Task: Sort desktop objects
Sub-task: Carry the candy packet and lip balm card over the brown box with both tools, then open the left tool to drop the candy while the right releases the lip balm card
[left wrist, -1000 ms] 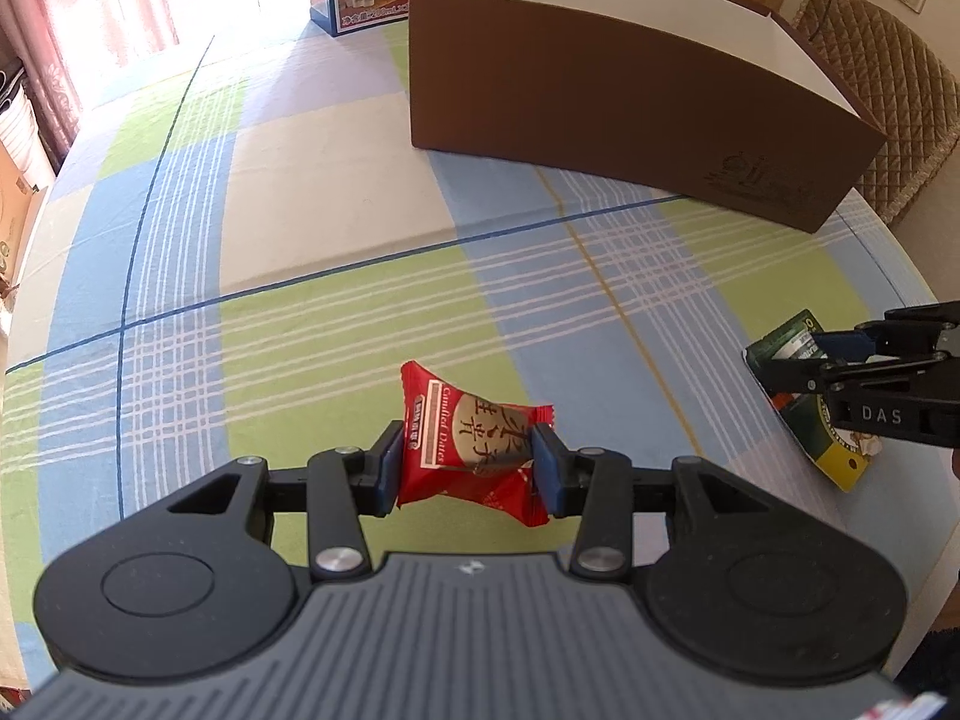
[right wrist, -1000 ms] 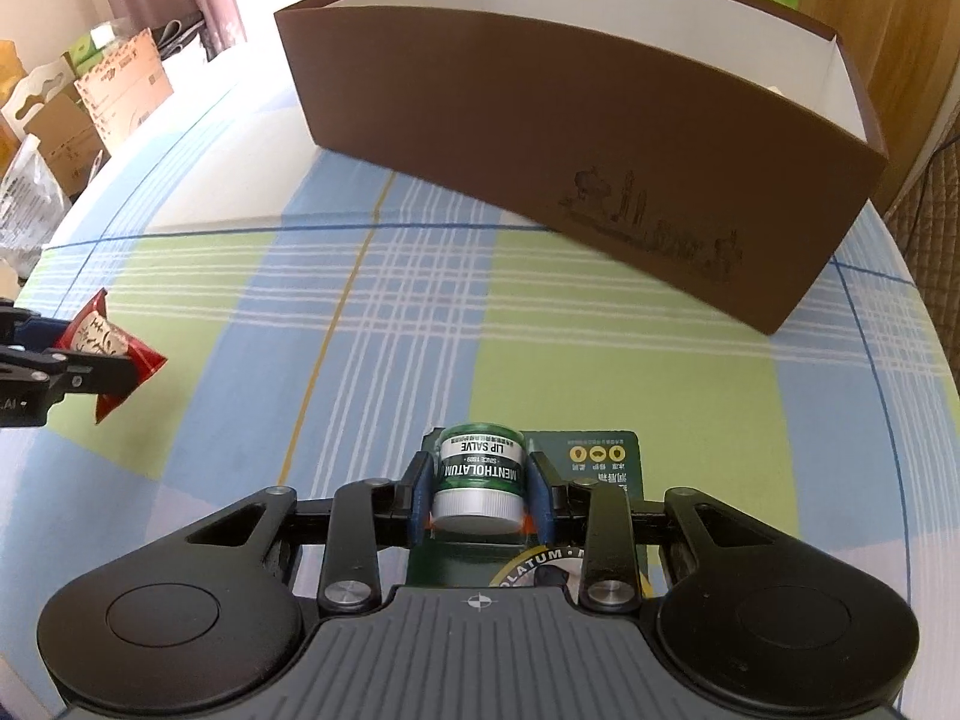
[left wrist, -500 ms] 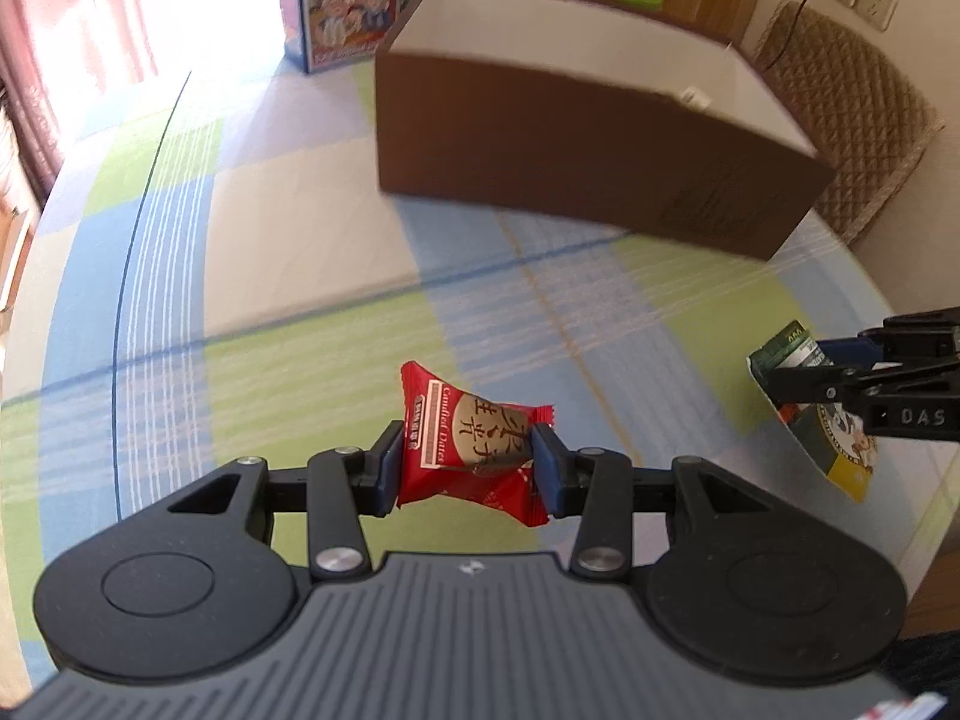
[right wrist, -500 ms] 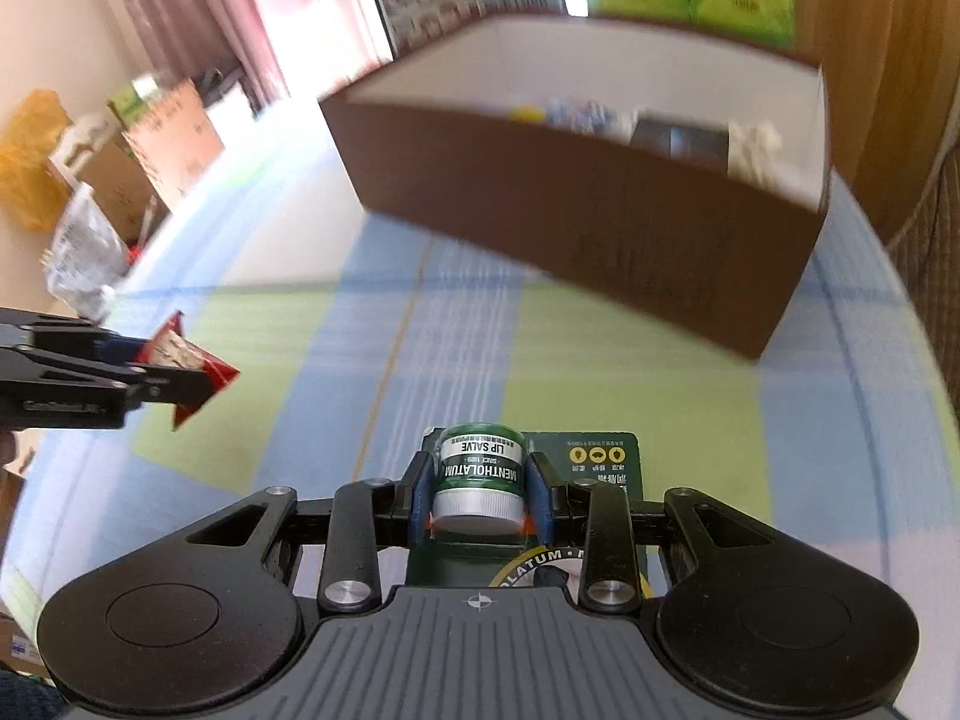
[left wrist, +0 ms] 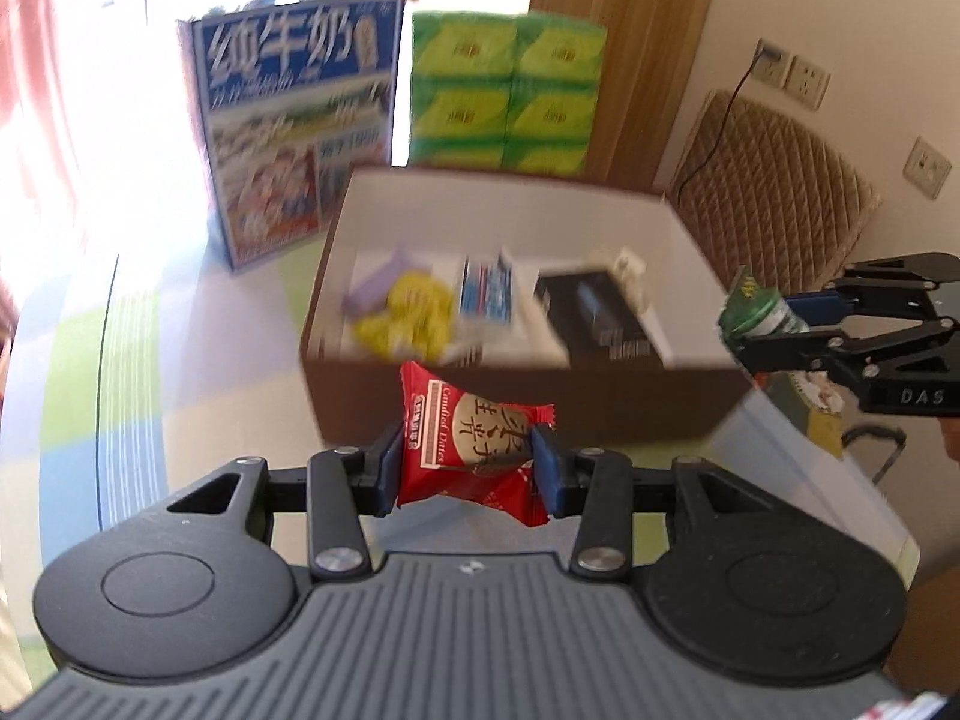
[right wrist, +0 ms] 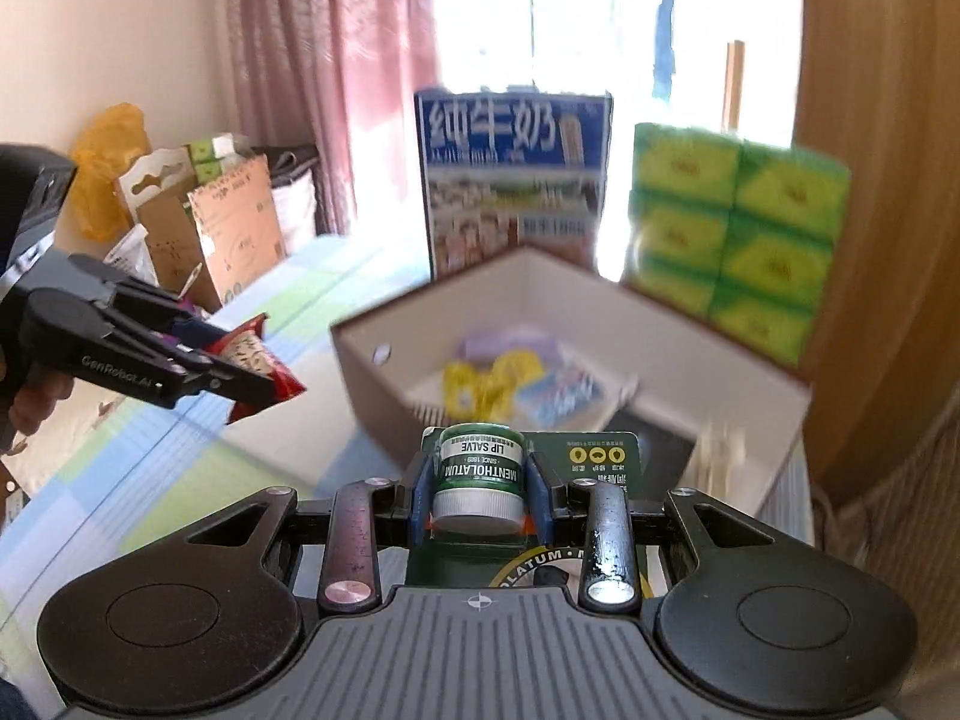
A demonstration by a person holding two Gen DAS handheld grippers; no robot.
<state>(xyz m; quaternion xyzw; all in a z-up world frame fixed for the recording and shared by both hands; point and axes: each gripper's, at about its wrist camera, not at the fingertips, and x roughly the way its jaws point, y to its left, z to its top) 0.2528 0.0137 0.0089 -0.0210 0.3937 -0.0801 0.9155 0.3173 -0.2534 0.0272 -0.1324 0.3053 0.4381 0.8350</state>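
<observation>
My left gripper (left wrist: 471,468) is shut on a red candied-dates packet (left wrist: 474,441), held in the air just short of the brown box's near wall (left wrist: 528,396). My right gripper (right wrist: 480,495) is shut on a green lip salve pack (right wrist: 480,468) with its card backing, also lifted near the box (right wrist: 384,384). The box is open with white inner walls and holds a yellow item (left wrist: 414,315), a blue packet (left wrist: 486,294) and a black box (left wrist: 600,318). The right gripper (left wrist: 774,324) with the salve shows at the right of the left wrist view; the left gripper (right wrist: 240,372) with the packet (right wrist: 258,360) shows at the left of the right wrist view.
A blue milk carton box (left wrist: 294,138) and stacked green tissue packs (left wrist: 504,102) stand behind the brown box. The checked tablecloth (left wrist: 120,420) covers the table. A quilted chair back (left wrist: 774,198) and wall sockets are at the right. Cardboard and bags (right wrist: 198,222) lie beyond the table's left side.
Both grippers have risen and moved toward the brown box with their loads; the views now look down into the box. Both grips are unchanged.
</observation>
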